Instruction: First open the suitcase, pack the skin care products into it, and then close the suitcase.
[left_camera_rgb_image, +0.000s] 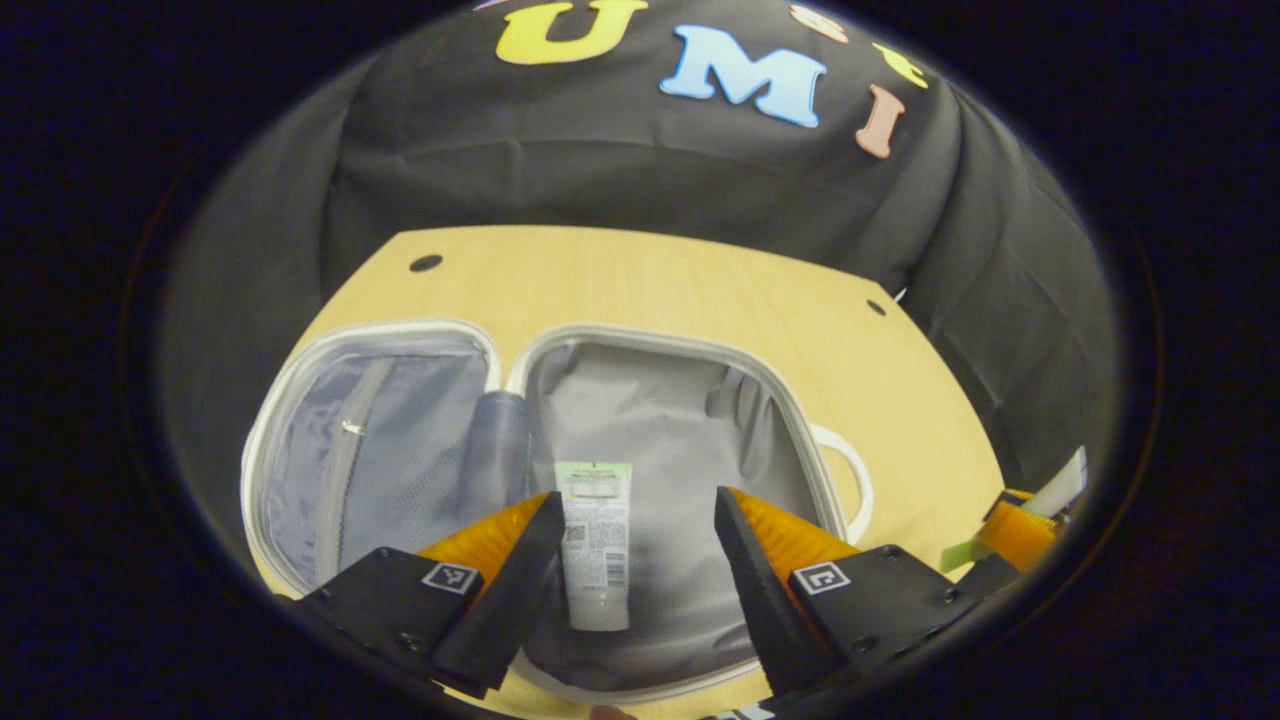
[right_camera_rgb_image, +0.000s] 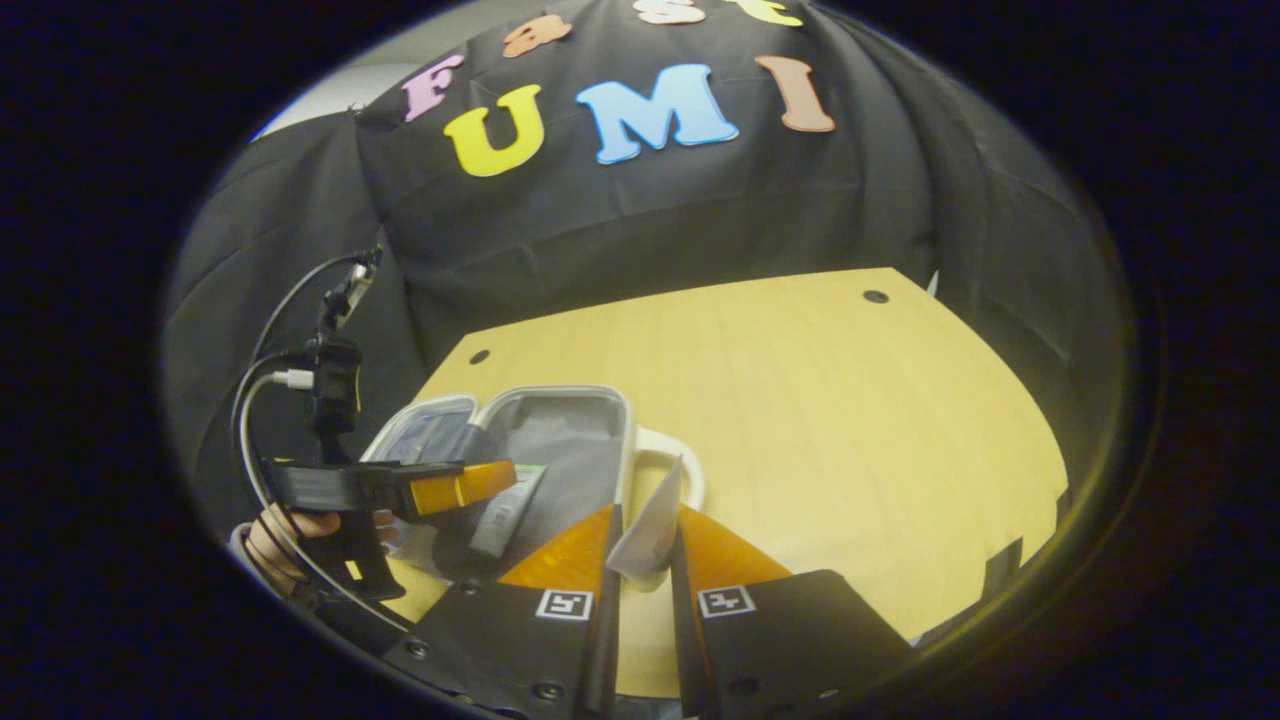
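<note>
The suitcase (left_camera_rgb_image: 640, 335) lies open on the wooden table, both halves facing up. A white tube with a green top (left_camera_rgb_image: 595, 540) rests flat on the grey lining of the right half. My left gripper (left_camera_rgb_image: 636, 495) hangs open just above that tube, one finger on each side, not touching it. My right gripper (right_camera_rgb_image: 646, 510) is shut on a flat white tube (right_camera_rgb_image: 650, 535), held upright over the table just right of the suitcase's white handle (right_camera_rgb_image: 690, 470). The right gripper view also catches the left gripper (right_camera_rgb_image: 505, 478), in a hand (right_camera_rgb_image: 270, 540).
The suitcase's left half has a mesh pocket with a zip (left_camera_rgb_image: 350, 430). A dark bluish roll (left_camera_rgb_image: 495, 450) lies along the hinge. Bare table (right_camera_rgb_image: 850, 420) stretches right of and behind the suitcase. Cables (right_camera_rgb_image: 255, 400) loop from the left gripper. The right gripper (left_camera_rgb_image: 1020, 525) sits at the right edge.
</note>
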